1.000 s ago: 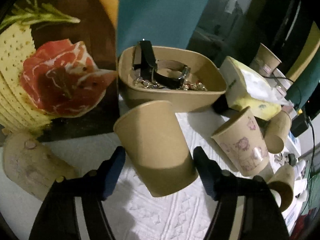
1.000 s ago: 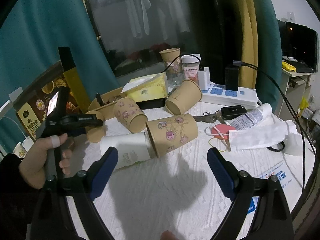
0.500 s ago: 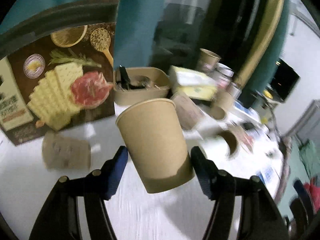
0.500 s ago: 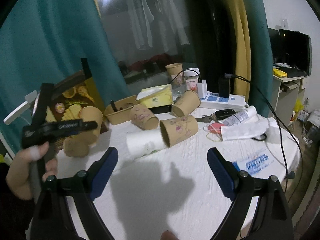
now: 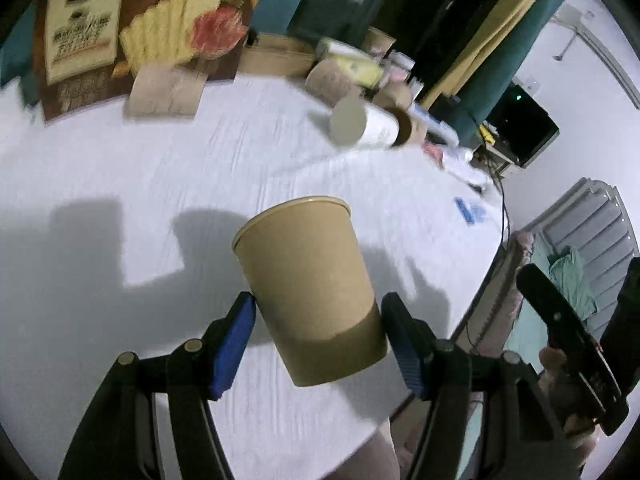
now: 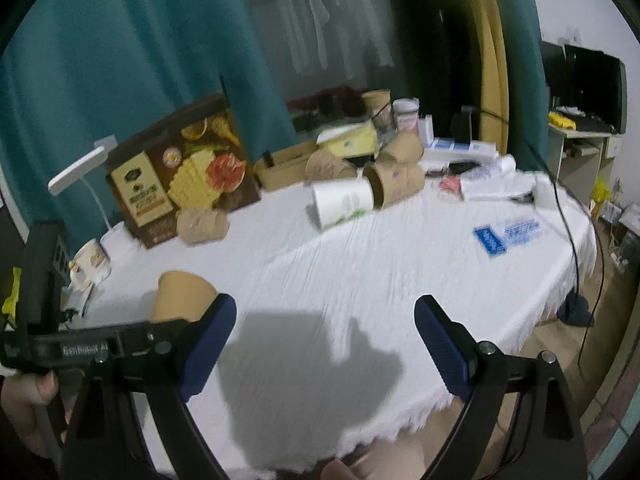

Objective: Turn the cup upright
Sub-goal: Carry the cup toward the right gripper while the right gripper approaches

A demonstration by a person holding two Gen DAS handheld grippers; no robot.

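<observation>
- Brown paper cup [image 5: 308, 300] sits between the jaws of the left gripper [image 5: 318, 340], pinched low on its wall near the base, rim upward and a little tilted, above the white-covered counter [image 5: 140, 184].
- Thin paper will likely be light and easy to crush, so a gentle squeeze near the stiffer base seems the safest hold.
- Right gripper [image 6: 324, 348] hangs with its jaws spread and nothing between them.
- Other paper cups [image 6: 394, 182] lie on their sides further back.
</observation>
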